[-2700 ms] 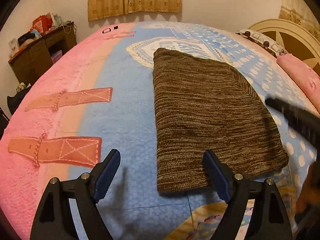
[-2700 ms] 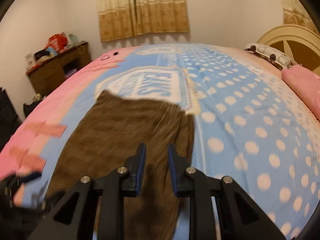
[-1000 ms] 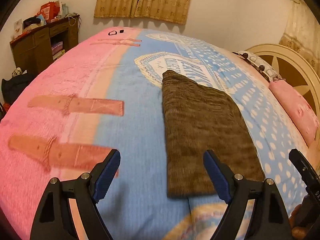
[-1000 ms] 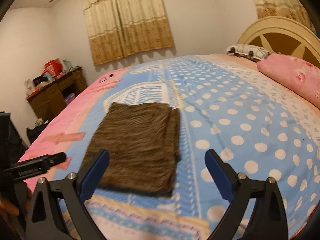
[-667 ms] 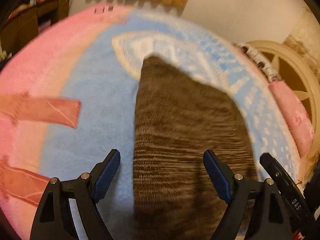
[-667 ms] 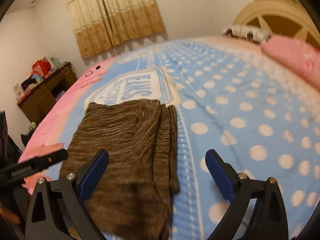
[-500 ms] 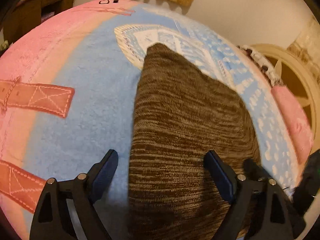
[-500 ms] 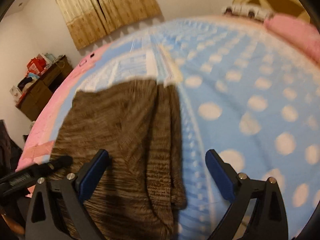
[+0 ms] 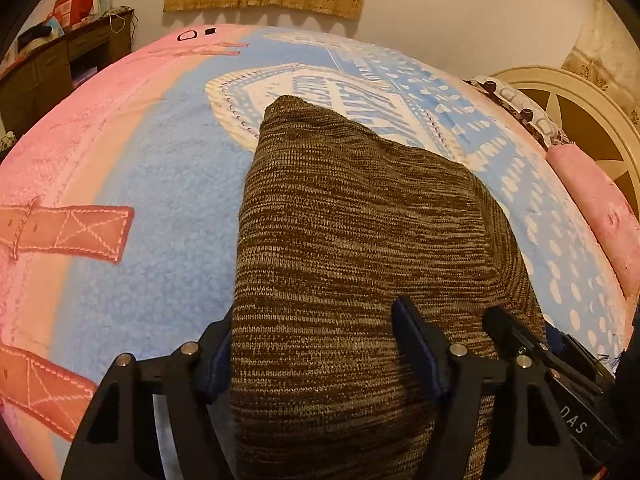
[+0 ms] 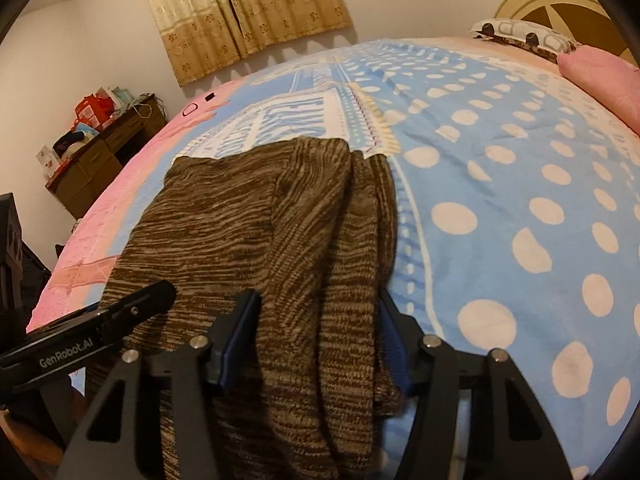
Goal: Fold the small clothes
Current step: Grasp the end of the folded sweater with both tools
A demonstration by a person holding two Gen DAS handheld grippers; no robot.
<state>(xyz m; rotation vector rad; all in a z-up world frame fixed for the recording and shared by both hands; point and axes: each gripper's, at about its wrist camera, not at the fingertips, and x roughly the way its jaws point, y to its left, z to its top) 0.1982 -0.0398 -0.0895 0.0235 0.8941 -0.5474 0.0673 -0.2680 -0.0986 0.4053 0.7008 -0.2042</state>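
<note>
I am holding the left gripper low over the near end of the folded brown knit garment. Its jaws are standing part-open, straddling the garment's near left portion: the left blue pad is sitting at the garment's left edge and the right pad is resting on top of the fabric. I cannot tell whether they are pinching it.

I am holding the right gripper at the near right portion of the same garment. Its jaws are also part-open, with the stacked right-hand folds lying between the two blue pads, which are touching the fabric on both sides. A firm grip is not confirmed.

Each gripper is showing in the other's view: the right one is lying just beside the left gripper's right finger, and the left one, marked "GenRobot.AI", is resting on the garment's near left edge.

The garment is lying flat on the bed blanket, on the blue zone between the pink band and the white polka dots. Its far end is overlapping the white printed panel.

Farther off, a pink pillow and a patterned pillow are lying by the cream headboard. A wooden dresser with clutter is standing at the left wall, under beige curtains.
</note>
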